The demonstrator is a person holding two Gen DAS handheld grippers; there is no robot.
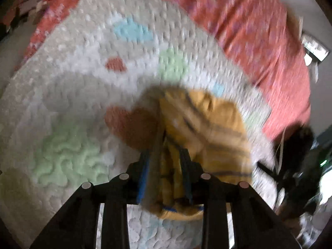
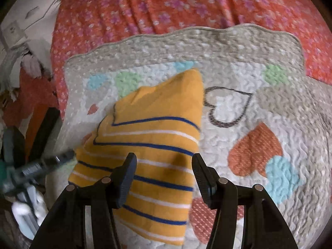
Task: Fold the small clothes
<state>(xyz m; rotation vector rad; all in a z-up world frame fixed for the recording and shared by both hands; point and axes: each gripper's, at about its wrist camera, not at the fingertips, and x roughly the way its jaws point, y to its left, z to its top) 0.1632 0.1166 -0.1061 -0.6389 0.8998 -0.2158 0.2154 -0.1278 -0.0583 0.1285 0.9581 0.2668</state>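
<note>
A small yellow garment with blue and white stripes (image 2: 157,145) lies on a quilted mat with heart patches (image 2: 259,108). My left gripper (image 1: 165,155) is shut on one edge of the garment (image 1: 207,124) and holds it bunched and lifted over the mat (image 1: 72,83); this view is blurred. It also shows in the right wrist view as a grey gripper (image 2: 62,157) at the garment's left edge. My right gripper (image 2: 164,164) is open above the garment's near part, its fingers on either side and not gripping.
The mat lies on a red bedspread with pink flowers (image 2: 166,6). A white wall with a socket (image 2: 14,31) stands at the far left. Dark clutter (image 1: 296,155) sits beyond the mat's right edge in the left wrist view.
</note>
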